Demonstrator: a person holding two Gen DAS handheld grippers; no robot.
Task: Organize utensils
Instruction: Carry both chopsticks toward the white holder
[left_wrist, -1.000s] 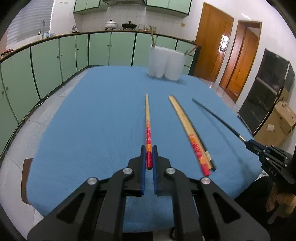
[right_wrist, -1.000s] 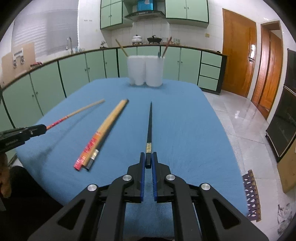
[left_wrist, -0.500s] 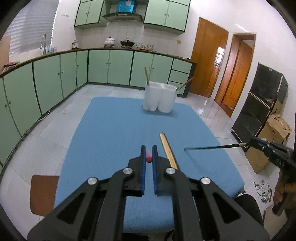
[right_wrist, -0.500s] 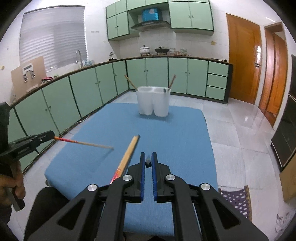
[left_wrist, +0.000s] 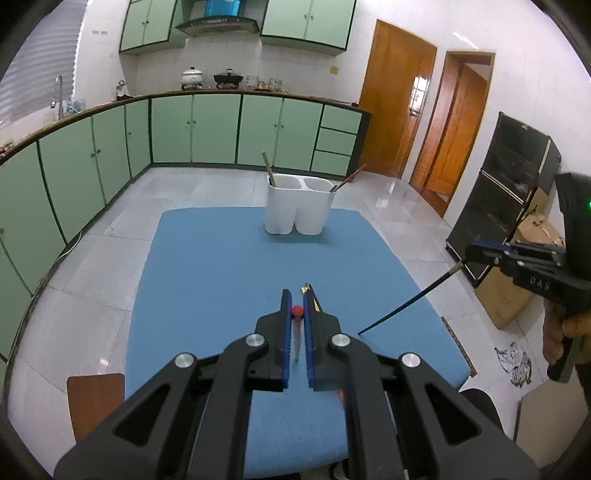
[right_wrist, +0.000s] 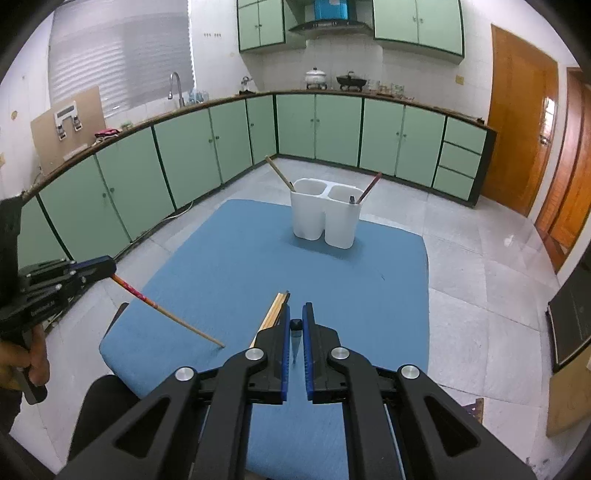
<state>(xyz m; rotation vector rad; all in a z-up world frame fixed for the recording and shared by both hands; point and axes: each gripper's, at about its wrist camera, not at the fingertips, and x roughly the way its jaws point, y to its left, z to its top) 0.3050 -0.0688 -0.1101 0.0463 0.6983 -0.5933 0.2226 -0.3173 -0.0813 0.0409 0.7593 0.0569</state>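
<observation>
My left gripper (left_wrist: 296, 312) is shut on a wooden chopstick with a red patterned end (right_wrist: 166, 314), lifted over the blue table (left_wrist: 207, 280) with its tip slanting down. My right gripper (right_wrist: 295, 325) is shut on a black chopstick (left_wrist: 406, 304), which is also held in the air and slants down. A bundle of chopsticks (right_wrist: 275, 312) lies on the cloth just past both grippers. A white two-compartment holder (right_wrist: 325, 218) stands at the table's far end, with a wooden stick (right_wrist: 280, 173) in its left cup and a reddish stick (right_wrist: 369, 188) in its right.
Green cabinets (left_wrist: 207, 129) run along the far wall and the left side. A brown stool seat (left_wrist: 96, 402) sits by the table's near left corner. A black cabinet (left_wrist: 506, 192) and a cardboard box (left_wrist: 517, 291) stand to the right. A hand (right_wrist: 29, 362) grips the left tool.
Both grippers have risen well above the table, each carrying its chopstick off the cloth. The chopsticks lay flat before and now hang tilted in the air.
</observation>
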